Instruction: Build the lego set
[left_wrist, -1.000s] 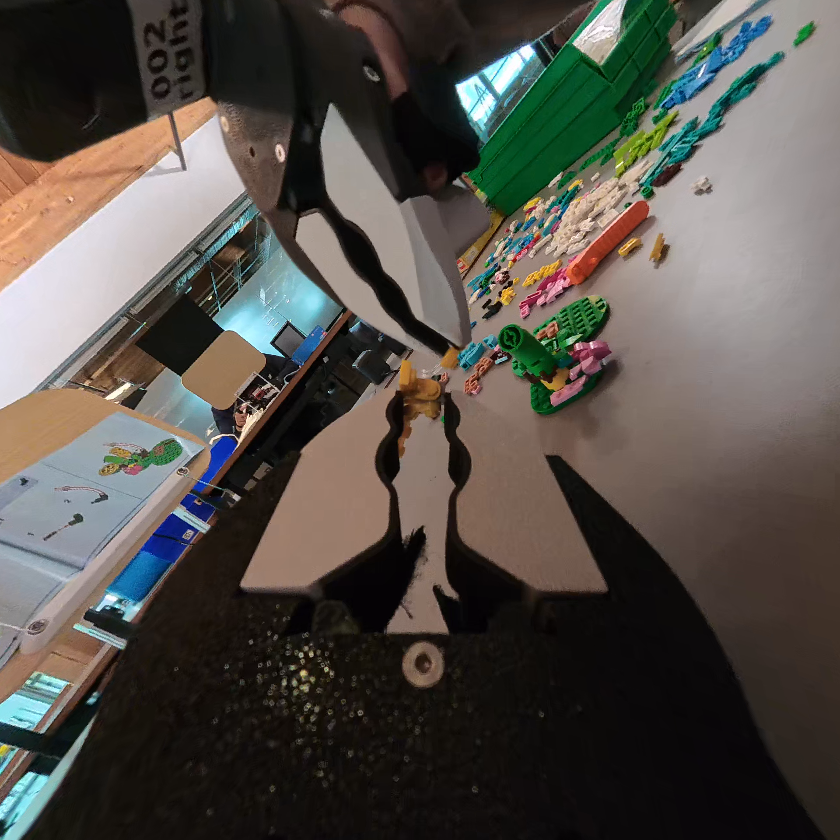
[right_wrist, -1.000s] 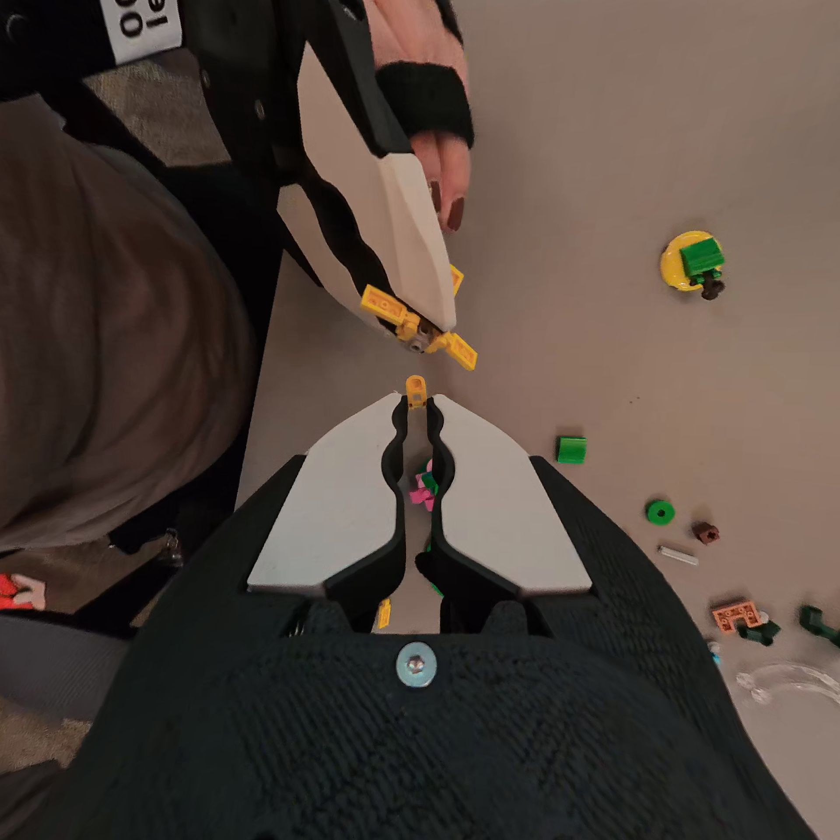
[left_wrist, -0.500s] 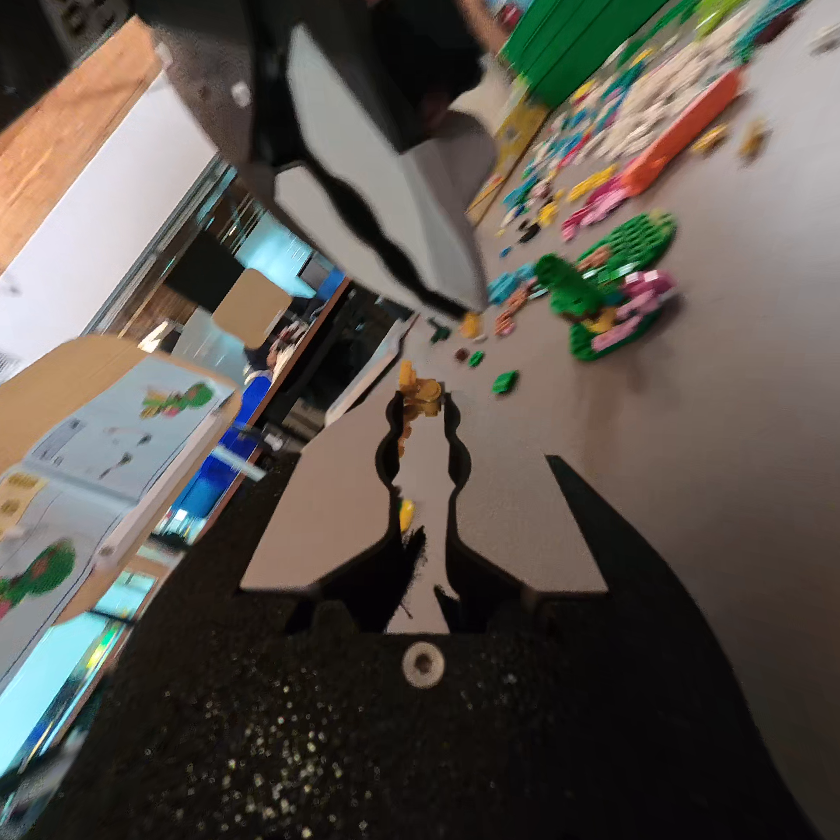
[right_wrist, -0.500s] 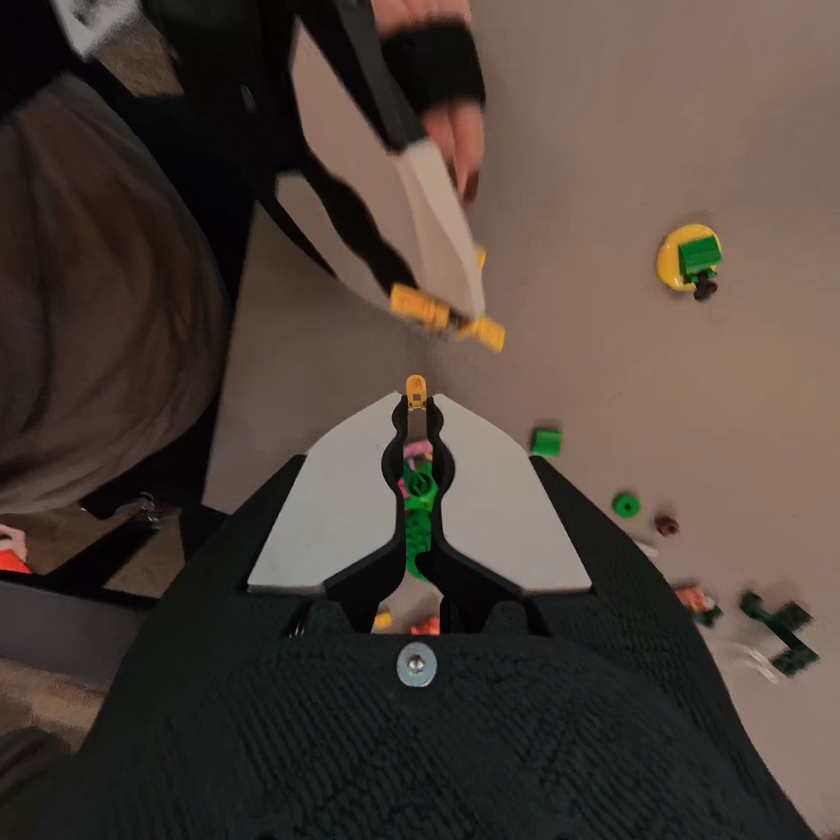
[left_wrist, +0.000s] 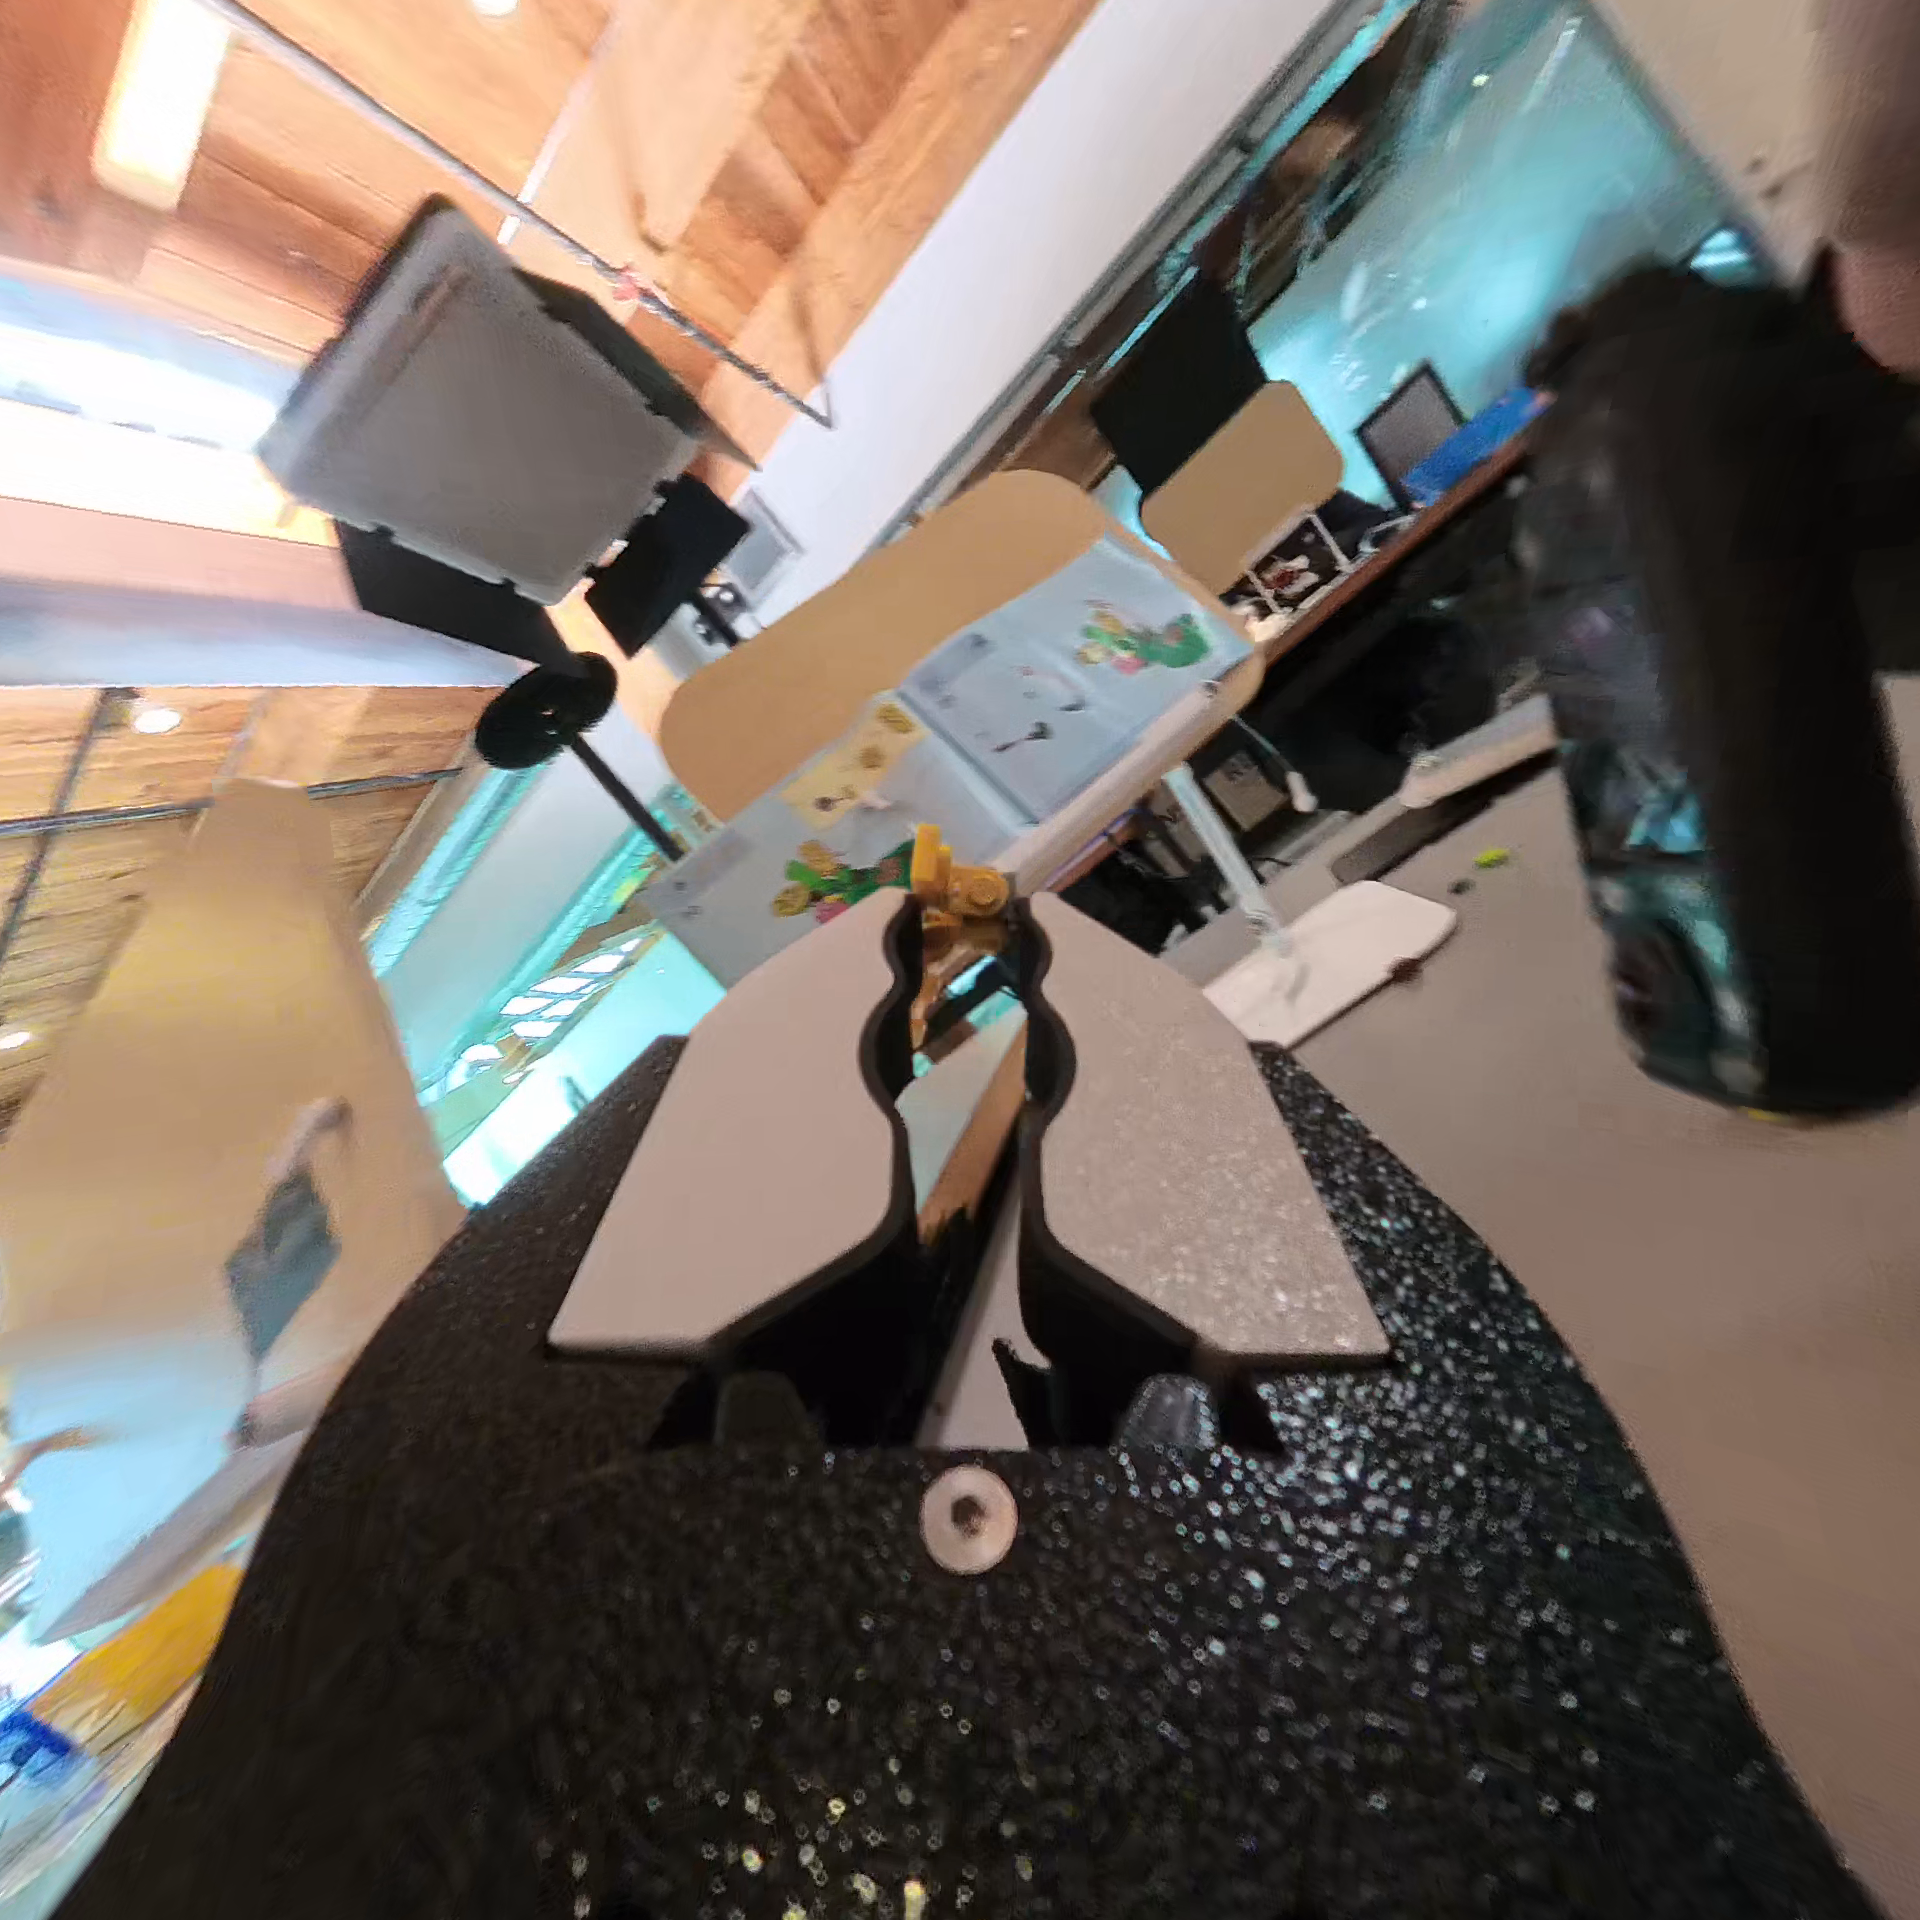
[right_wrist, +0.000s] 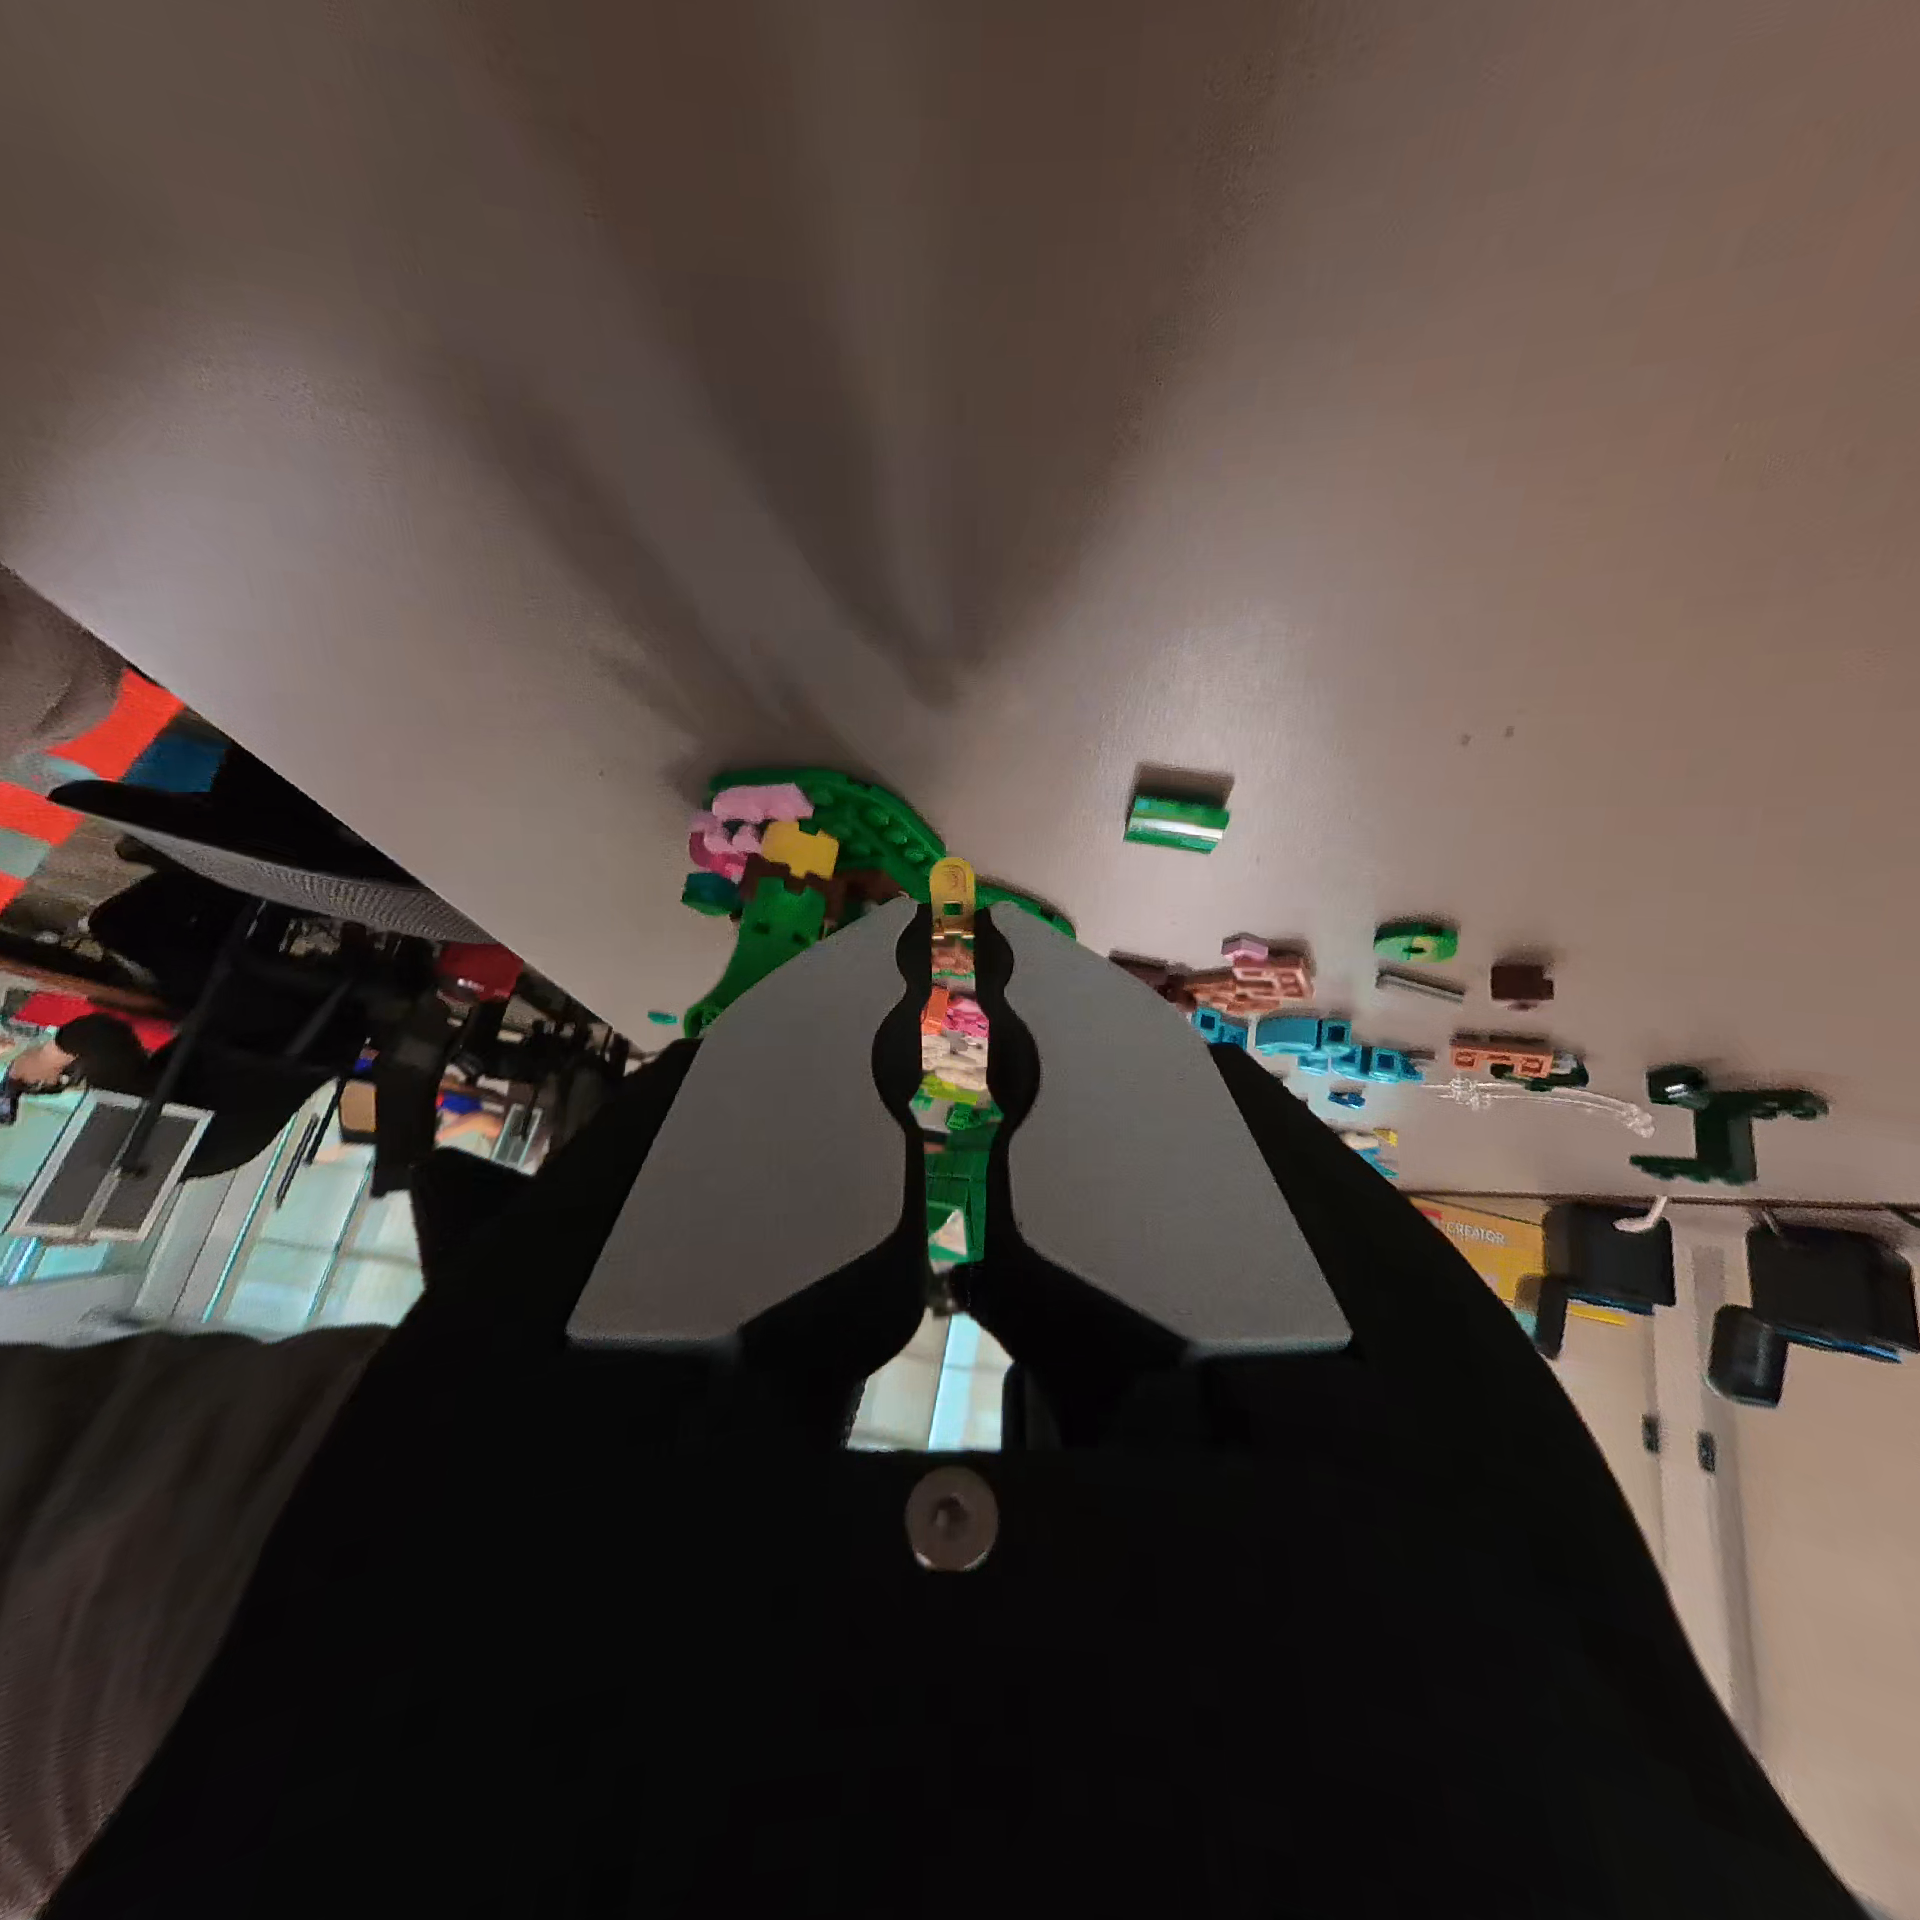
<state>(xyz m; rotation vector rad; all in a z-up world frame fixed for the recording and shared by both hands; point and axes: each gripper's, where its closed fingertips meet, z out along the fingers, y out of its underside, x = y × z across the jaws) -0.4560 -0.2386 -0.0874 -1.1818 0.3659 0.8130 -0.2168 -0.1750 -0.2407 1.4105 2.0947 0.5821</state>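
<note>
Pinching a yellow sub-assembly at its tips, our left gripper points at the instruction booklet. Our right gripper clamps a small yellow piece; the green model sits at eleven o'clock on the table.

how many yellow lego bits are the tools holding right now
2. The left tool pinches a yellow multi-part lego cluster; the right tool pinches a small yellow clip piece. More could be hidden between the fingers.
</note>
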